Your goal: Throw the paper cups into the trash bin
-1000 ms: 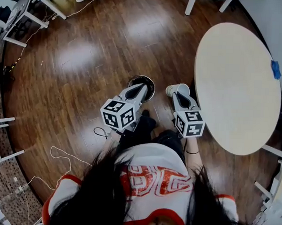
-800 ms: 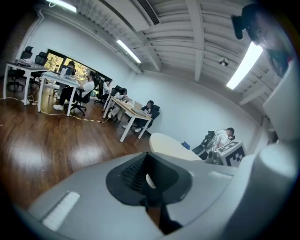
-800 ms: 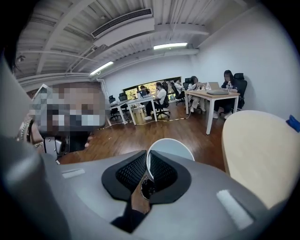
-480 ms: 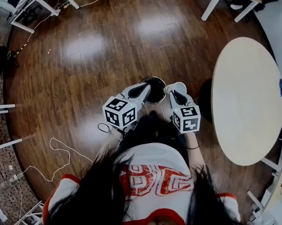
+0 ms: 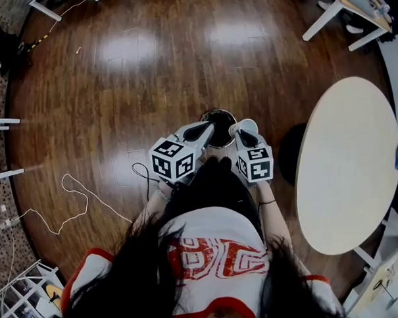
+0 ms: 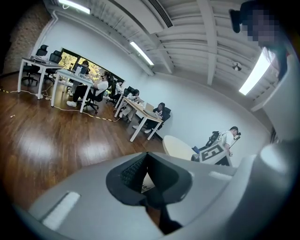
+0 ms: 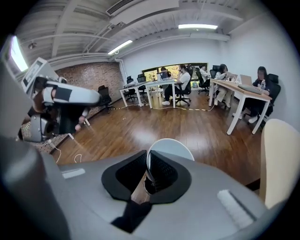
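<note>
In the head view the dark round trash bin (image 5: 218, 115) stands on the wood floor just ahead of the person. My left gripper (image 5: 205, 127) reaches over the bin's near-left rim; in the left gripper view (image 6: 144, 159) its jaws meet at the tips with nothing held. The white paper cup (image 5: 245, 126) hangs at the bin's right rim, with my right gripper (image 5: 243, 133) shut on it. In the right gripper view (image 7: 146, 164) the pads pinch the cup's wall, and the cup's round rim (image 7: 171, 148) rises just beyond them.
A round beige table (image 5: 350, 162) stands to the right. A thin cable (image 5: 72, 190) loops over the floor at left, near white chair legs (image 5: 1, 174). White desk legs (image 5: 330, 16) show at the top right. Office desks with seated people (image 7: 234, 89) line the room's far side.
The right gripper has carried the cup left, from near the table to the bin's right rim. The left gripper has stayed over the bin. The table has slid right in the view.
</note>
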Available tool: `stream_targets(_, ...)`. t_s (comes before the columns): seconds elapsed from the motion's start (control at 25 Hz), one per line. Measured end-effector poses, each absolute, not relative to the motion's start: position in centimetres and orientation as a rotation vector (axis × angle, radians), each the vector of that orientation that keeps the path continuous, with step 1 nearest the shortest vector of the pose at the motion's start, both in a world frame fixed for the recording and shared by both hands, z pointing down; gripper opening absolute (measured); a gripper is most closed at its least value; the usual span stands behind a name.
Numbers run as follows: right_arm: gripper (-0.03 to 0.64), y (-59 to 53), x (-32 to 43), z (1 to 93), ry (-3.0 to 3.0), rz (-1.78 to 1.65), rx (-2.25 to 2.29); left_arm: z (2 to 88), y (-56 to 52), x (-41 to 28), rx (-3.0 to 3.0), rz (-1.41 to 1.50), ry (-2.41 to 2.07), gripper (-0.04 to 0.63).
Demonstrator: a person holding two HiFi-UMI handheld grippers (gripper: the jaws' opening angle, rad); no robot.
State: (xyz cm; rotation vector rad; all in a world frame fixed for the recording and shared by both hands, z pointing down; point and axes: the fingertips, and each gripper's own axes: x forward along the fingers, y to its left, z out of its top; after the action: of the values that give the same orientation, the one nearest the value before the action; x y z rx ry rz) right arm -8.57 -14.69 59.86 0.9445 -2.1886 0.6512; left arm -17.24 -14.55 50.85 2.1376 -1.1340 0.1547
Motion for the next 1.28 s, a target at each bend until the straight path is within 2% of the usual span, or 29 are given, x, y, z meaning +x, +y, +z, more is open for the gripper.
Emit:
stream_targets(0.44, 0.029, -14.8, -12.4, 73.6, -2.132, 0.546, 0.598, 52.4, -14.5, -17.4, 2.082, 0.14, -1.203, 0.0)
stream_targets(1.0, 0.031, -16.1, -13.5, 89.4, -1.955, 0.575, 0.487, 60.5, -13.8, -20.0, 2.017, 0.124, -1.244, 0.0)
stream_targets(1.04, 0.037, -15.8, -13.5, 90.2, -1.934, 0.581, 0.479, 61.1, -13.8, -20.2, 2.015, 0.132, -1.244, 0.0)
stream_targets(1.12, 0.12, -15.4, -13.4, 90.8, -1.907, 0.61, 0.486, 61.6, -13.8, -20.5, 2.014, 0.138, -1.238, 0.0)
stream_targets(1.28, 0.13, -15.1, -13.5, 89.5, -1.924, 0.714, 0.54, 61.3, -13.6, -20.5, 2.02, 0.153, -1.225, 0.0)
